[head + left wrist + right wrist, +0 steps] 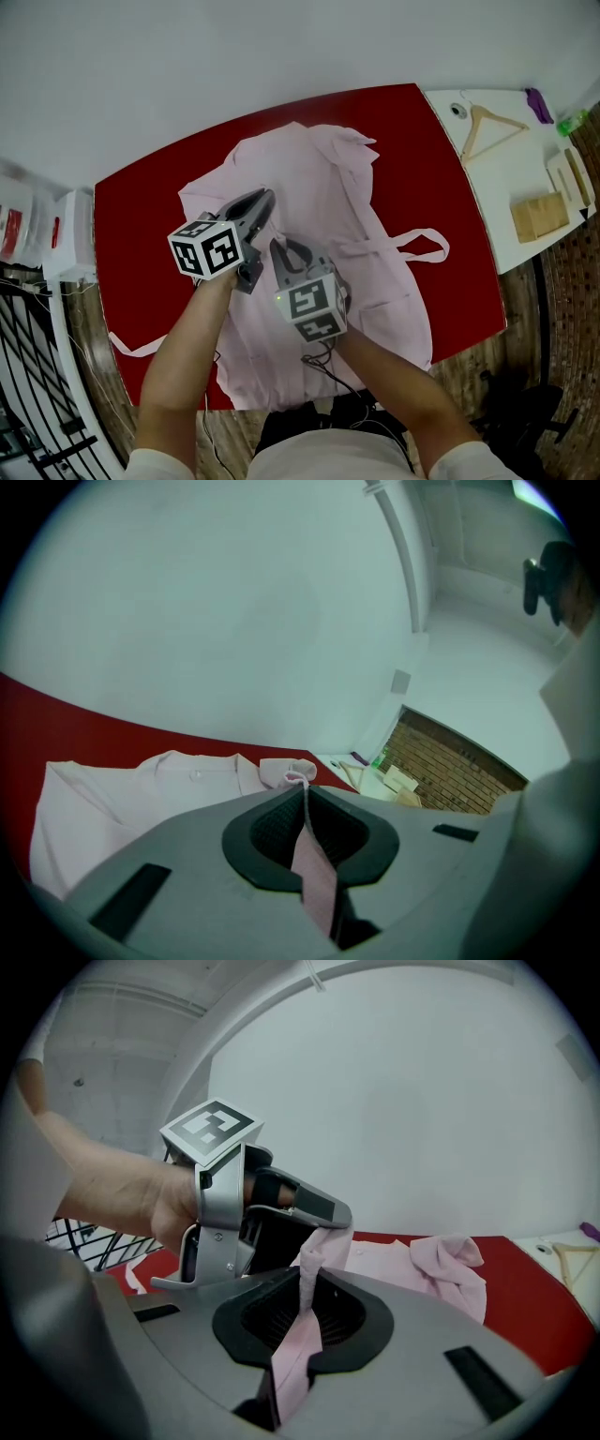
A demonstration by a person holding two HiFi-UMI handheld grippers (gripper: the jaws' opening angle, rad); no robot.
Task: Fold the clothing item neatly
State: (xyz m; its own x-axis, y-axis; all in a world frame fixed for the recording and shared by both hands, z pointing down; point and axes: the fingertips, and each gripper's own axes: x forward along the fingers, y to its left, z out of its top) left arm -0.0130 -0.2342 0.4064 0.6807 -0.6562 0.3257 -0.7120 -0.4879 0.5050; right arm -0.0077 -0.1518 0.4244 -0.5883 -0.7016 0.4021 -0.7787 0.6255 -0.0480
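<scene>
Pink garment (pixel 375 234): mid-frame, rumpled on red table (pixel 141 197) | left gripper (pixel 265 202), right gripper (pixel 281 248): side by side, each clamped on pink cloth | progress: early, possibly first fold; most folding left.

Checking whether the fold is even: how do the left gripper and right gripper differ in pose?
The left gripper reaches farther across the pink garment; the right gripper sits nearer the person. In the head view the left gripper angles up-right, the right gripper up-left, so their tips converge. Shared: both have jaws shut on a pinch of that garment.
</scene>
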